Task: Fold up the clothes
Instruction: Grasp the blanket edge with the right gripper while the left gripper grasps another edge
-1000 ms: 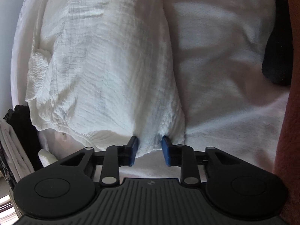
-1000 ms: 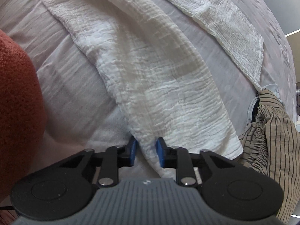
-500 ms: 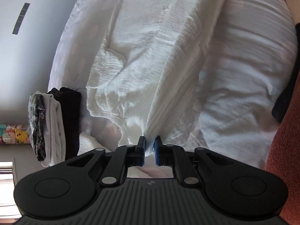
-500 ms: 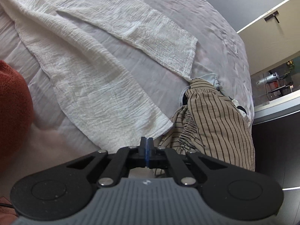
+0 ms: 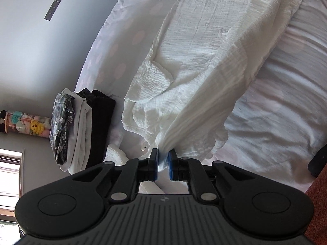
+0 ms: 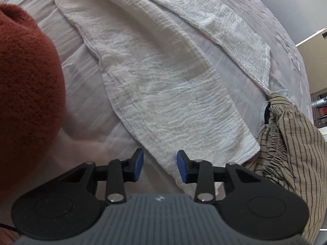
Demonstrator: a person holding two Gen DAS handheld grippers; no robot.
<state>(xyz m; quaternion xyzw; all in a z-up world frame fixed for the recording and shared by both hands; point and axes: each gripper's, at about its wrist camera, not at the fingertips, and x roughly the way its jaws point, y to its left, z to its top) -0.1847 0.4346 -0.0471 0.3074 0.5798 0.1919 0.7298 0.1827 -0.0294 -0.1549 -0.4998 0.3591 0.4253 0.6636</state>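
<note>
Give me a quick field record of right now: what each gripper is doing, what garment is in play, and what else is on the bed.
left gripper: shut on a bunched edge of the white crinkle garment, lifting it
right gripper: open, fingers either side of the garment's lower edge, gripping nothing
surface: white bedsheet
folded stack: patterned, white and black items, left of the garment
striped tan garment: crumpled, by the right gripper
rust fleece fabric: left in the right wrist view

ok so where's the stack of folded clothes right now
In the left wrist view, the stack of folded clothes sits at the left on the bed, beside the white garment pinched in the left gripper.
</note>
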